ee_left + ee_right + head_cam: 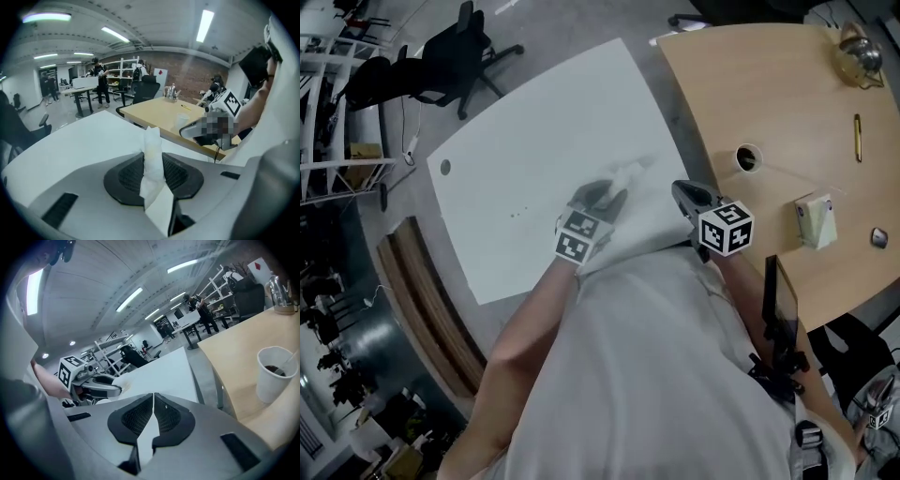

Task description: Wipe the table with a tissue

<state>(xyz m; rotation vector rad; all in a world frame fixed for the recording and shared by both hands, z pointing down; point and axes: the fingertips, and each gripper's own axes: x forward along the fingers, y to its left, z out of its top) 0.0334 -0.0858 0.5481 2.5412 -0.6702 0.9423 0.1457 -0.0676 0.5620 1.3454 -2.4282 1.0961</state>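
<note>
Your left tongs (153, 176): pinching the tissue (152, 145) over the white surface (534, 159).
Your right tongs (153, 416): pressed together, near the left.

Two tables: white table (534, 155), wooden table (787, 94); two grippers: left gripper (613, 199), right gripper (153, 399); one tissue (631, 172); one paper cup (748, 158); one pen (857, 138); one teapot (860, 52)

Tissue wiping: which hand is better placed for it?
Left. The left gripper pinches the tissue over the white table; the right gripper is shut and empty.
</note>
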